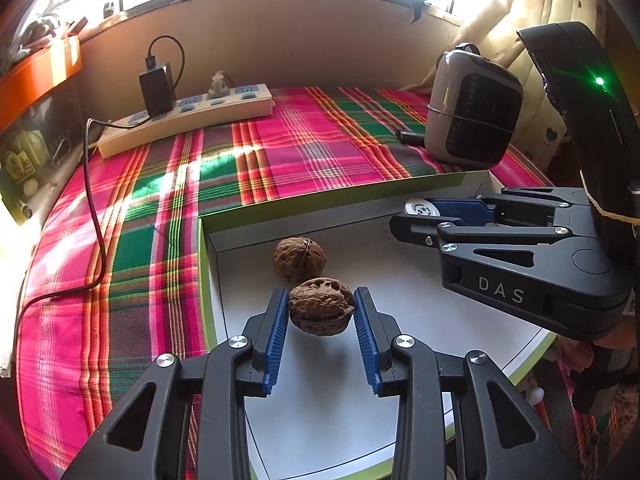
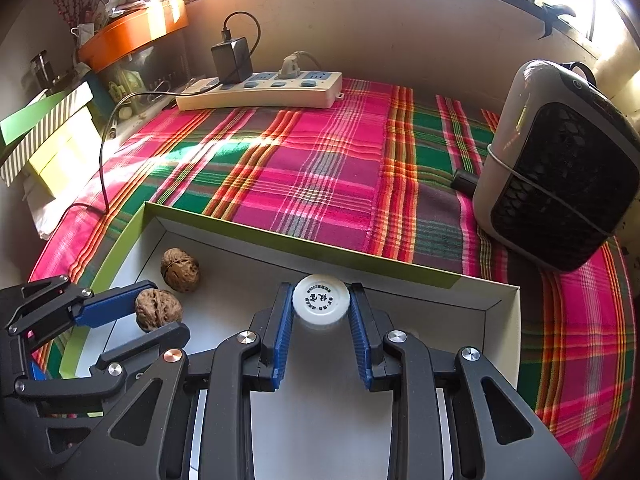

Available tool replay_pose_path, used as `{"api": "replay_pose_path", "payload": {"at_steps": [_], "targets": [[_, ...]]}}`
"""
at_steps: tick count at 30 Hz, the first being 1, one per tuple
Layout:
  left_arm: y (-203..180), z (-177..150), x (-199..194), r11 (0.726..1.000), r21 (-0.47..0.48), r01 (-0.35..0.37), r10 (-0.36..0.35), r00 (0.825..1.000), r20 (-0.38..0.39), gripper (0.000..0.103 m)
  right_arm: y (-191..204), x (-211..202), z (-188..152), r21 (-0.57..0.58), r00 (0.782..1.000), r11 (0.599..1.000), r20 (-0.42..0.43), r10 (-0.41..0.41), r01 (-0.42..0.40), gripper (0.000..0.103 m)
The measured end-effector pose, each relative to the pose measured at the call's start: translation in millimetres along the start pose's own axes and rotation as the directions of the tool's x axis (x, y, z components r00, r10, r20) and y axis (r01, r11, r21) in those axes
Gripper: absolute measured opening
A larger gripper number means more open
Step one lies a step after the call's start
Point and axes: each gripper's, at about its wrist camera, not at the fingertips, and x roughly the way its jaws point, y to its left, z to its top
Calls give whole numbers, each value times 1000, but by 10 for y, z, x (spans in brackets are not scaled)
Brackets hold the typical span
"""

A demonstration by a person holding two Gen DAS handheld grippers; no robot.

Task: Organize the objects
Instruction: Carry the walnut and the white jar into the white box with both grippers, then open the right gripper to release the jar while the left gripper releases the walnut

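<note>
A plaid cloth (image 1: 320, 140) fills the upper half of the left wrist view, a shallow white box (image 1: 460, 320) lying on it at lower right. The left gripper (image 1: 321, 312) grasps a walnut (image 1: 321, 306) above the box floor; a second walnut (image 1: 299, 259) lies just behind. The right gripper (image 2: 321, 304) clamps a white bottle cap (image 2: 321, 299) near the box's far wall

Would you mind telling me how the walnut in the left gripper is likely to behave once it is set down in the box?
The walnut looks rigid, with a wrinkled shell that the ribbed pads probably grip well. Being rounded, it may roll on the box's smooth white floor once released. It may nudge the second walnut just behind it.
</note>
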Motion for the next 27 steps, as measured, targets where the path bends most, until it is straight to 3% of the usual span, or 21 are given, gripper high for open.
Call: {"api": "replay_pose_path", "payload": {"at_steps": [27], "targets": [[10, 1, 6, 1000, 13, -10, 10, 1000, -3, 31, 23, 64, 13, -15, 999, 1000, -38, -18, 17, 29]]}}
